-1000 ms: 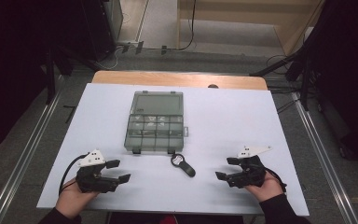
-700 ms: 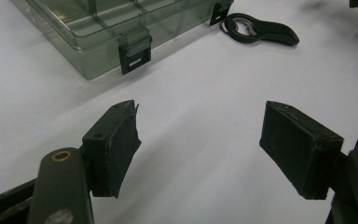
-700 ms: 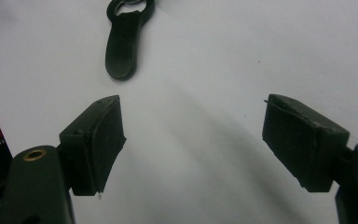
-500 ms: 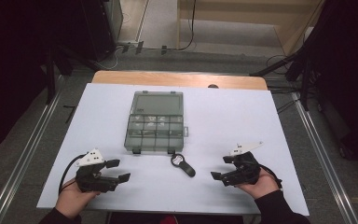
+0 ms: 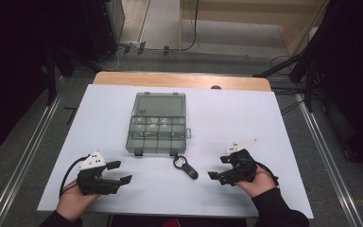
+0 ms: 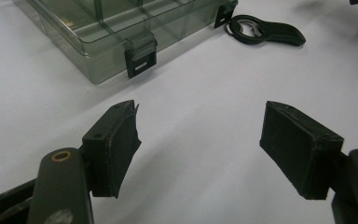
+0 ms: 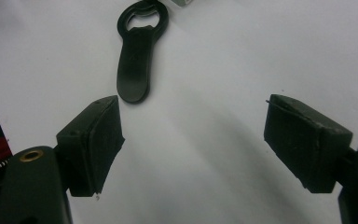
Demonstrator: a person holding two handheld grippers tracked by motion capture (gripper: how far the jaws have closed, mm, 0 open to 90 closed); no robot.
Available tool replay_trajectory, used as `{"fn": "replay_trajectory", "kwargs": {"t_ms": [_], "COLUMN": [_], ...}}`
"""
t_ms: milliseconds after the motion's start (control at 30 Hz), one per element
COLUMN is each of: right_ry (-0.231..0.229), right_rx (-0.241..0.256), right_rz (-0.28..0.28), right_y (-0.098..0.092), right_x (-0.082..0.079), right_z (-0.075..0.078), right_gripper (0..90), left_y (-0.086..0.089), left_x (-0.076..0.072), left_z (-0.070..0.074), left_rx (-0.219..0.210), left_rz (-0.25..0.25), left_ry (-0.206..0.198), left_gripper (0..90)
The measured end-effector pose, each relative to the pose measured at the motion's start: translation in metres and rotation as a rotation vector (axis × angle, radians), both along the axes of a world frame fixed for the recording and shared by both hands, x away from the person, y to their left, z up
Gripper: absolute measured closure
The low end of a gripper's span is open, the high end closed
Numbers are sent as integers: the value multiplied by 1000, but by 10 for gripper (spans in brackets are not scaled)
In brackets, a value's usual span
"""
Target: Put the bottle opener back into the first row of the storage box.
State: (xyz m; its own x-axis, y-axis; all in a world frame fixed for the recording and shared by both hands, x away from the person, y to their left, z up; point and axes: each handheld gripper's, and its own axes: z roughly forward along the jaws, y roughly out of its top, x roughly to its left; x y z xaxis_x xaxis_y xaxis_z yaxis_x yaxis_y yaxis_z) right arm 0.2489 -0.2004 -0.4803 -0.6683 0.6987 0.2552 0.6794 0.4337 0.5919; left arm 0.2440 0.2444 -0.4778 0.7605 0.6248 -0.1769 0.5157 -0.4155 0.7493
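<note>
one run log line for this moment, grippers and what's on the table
left gripper: open, empty | right gripper: open, empty, facing bottle opener | compartment box: closed, mid-table | bottle opener: just in front of box

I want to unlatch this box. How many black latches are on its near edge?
2. One latch sits toward the near edge's left end of the clear box, the other latch toward its right end, beside the bottle opener.

Wide jaws, organiser box (image 6: 116,28), bottle opener (image 6: 266,31).
</note>
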Motion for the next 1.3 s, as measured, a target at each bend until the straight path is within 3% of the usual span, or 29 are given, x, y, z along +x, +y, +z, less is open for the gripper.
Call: {"fn": "replay_trajectory", "kwargs": {"t_ms": [567, 933, 1100, 1300], "right_ry": [17, 16, 28, 30], "right_rx": [-16, -33, -66, -97], "right_rz": [38, 54, 61, 86], "right_y": [27, 44, 57, 74], "right_x": [16, 23, 27, 29], "right_z": [2, 2, 1, -1], "right_gripper": [204, 200, 204, 229], "left_y": [0, 2, 0, 3], "left_x": [6, 8, 8, 11], "left_z": [-1, -3, -2, -3], "left_rx": [21, 19, 16, 11], "left_rz": [44, 38, 30, 24], "left_ry": [-32, -45, -69, -47], "left_gripper": [232, 231, 232, 232]}}
